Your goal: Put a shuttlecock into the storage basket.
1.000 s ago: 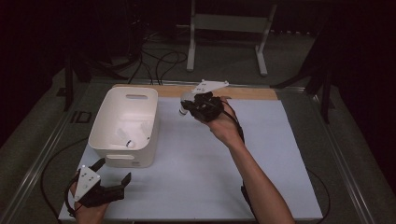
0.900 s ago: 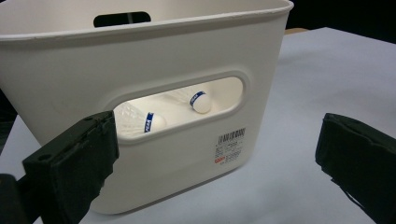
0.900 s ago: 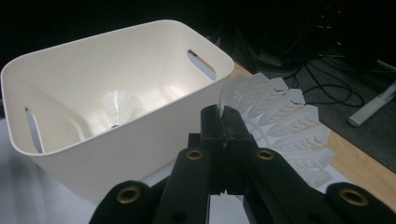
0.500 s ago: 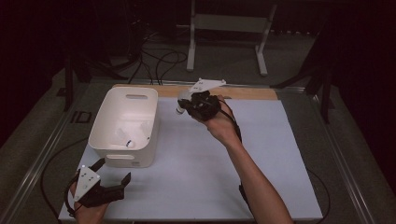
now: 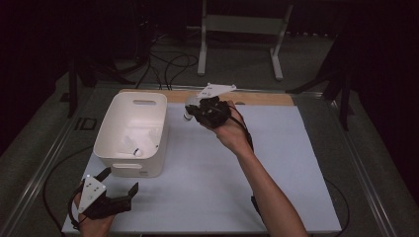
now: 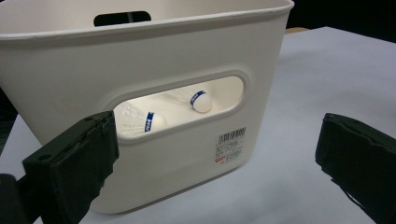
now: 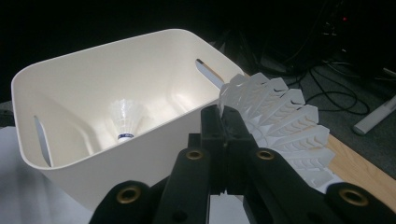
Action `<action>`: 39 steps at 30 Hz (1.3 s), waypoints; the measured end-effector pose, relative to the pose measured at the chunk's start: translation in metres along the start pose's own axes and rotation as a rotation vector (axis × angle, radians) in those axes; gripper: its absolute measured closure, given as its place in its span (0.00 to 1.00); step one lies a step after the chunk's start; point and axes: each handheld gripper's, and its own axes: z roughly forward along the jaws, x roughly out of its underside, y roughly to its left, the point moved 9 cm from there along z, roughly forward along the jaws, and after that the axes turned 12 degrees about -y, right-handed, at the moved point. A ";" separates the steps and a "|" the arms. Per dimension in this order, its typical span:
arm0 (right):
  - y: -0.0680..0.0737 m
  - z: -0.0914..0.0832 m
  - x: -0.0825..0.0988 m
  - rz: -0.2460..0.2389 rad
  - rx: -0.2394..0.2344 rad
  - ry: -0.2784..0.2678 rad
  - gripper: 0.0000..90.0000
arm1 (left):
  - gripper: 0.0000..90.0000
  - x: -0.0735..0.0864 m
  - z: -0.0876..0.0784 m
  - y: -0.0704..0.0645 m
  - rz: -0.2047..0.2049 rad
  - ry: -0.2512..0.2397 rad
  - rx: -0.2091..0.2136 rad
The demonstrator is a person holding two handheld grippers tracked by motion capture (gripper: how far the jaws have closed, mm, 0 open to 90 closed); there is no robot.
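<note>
My right claw (image 7: 223, 140), pinching a shuttlecock (image 7: 280, 126), has crept closer to the bin (image 5: 129, 136), drop comes next; left claw (image 6: 215, 158) idles spread.

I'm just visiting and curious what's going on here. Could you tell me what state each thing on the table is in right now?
White bin: upright on the table, open top, two shuttlecocks inside.
Shuttlecocks in the bin: lying loose on the bottom.
Held shuttlecock: pinched by its feather skirt, up in the air beside the bin.
Right claw: shut on the held shuttlecock.
Left claw: open, nothing in it, facing the bin's side.
</note>
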 end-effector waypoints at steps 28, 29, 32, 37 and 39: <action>0.015 0.010 -0.008 -0.017 -0.026 -0.008 1.00 | 0.00 0.000 0.000 0.000 0.000 -0.001 0.000; 0.015 0.011 -0.008 -0.017 -0.027 -0.008 1.00 | 0.00 0.000 0.000 0.000 0.000 -0.002 0.000; 0.017 0.012 -0.010 -0.017 -0.029 -0.011 1.00 | 0.00 0.000 0.000 0.000 0.000 -0.001 0.000; 0.018 0.012 -0.011 -0.022 -0.036 -0.012 1.00 | 0.00 0.000 0.000 0.000 0.000 -0.001 0.000; 0.020 0.013 -0.012 -0.020 -0.038 -0.016 1.00 | 0.00 0.000 0.000 0.000 0.000 -0.001 0.000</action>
